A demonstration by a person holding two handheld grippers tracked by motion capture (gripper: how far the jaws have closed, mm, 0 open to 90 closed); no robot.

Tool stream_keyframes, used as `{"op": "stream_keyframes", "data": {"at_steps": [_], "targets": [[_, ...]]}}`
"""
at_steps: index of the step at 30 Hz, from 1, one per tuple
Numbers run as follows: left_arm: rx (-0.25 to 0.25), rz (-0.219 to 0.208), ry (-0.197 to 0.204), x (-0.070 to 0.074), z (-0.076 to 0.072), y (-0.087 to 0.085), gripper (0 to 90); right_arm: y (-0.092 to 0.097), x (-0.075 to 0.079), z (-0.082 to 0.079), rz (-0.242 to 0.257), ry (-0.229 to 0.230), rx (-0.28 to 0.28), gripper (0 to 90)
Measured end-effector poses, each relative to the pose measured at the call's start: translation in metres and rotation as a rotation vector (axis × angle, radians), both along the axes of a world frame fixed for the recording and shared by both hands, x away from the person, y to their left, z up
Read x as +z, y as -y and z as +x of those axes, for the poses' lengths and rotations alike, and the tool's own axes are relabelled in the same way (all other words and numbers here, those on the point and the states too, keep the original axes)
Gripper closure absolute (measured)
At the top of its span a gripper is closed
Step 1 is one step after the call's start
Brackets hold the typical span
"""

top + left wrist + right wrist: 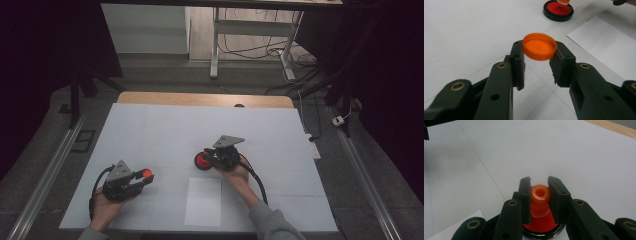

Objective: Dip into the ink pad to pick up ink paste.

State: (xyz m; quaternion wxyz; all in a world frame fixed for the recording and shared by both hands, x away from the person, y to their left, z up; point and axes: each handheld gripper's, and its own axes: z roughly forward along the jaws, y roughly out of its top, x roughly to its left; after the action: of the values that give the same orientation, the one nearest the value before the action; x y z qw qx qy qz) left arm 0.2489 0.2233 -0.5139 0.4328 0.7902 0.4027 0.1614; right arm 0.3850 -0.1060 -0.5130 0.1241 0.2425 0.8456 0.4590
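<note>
My left gripper (145, 175) hovers over the table's front left, shut on a round orange cap (147, 173). In the left gripper view the cap (539, 46) sits tilted between the two pads, open side toward the camera. My right gripper (210, 157) is near the table's middle, shut on the knob of an orange stamp (540, 195). Right under the stamp lies a round ink pad (541, 226), red in a black rim, which the high view (202, 161) places left of that gripper. Whether the stamp touches the pad I cannot tell.
A white sheet of paper (203, 201) lies near the front edge between the two hands. The table has a white cover (165, 125), and a wooden strip (200, 98) shows at its far edge. Desk legs and cables (250, 50) stand on the floor beyond.
</note>
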Motion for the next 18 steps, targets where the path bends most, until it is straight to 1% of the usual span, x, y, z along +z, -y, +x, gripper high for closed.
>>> {"op": "stream_keyframes", "data": {"at_steps": [4, 5, 6, 8, 10, 11, 18], "targets": [[-0.002, -0.001, -0.001, -0.0001, -0.0001, 0.0, 64.9, -0.0006, -0.0011, 0.0002, -0.022, -0.001, -0.001, 72.5], [-0.002, -0.001, 0.0, 0.0, -0.0002, -0.0001, 64.9, -0.0013, -0.0022, 0.0002, -0.016, 0.003, -0.001, 72.5], [-0.003, -0.002, 0.0, 0.0, -0.0002, -0.0002, 64.9, -0.0012, -0.0022, 0.0003, -0.026, 0.003, 0.001, 72.5], [-0.005, -0.003, 0.0, -0.0001, -0.0003, -0.0002, 65.0, -0.0015, -0.0036, 0.0004, -0.029, 0.002, 0.001, 72.5], [-0.005, -0.003, 0.0, -0.0002, -0.0002, -0.0002, 64.9, -0.0022, -0.0055, 0.0004, -0.042, 0.004, 0.0, 72.5], [-0.004, -0.003, 0.0, -0.0002, -0.0002, -0.0002, 64.9, -0.0024, -0.0062, 0.0003, -0.056, 0.005, 0.001, 72.5], [-0.003, -0.003, -0.001, -0.0004, 0.0001, -0.0007, 64.9, -0.0031, -0.0078, -0.0006, -0.057, 0.01, -0.004, 72.6]]}}
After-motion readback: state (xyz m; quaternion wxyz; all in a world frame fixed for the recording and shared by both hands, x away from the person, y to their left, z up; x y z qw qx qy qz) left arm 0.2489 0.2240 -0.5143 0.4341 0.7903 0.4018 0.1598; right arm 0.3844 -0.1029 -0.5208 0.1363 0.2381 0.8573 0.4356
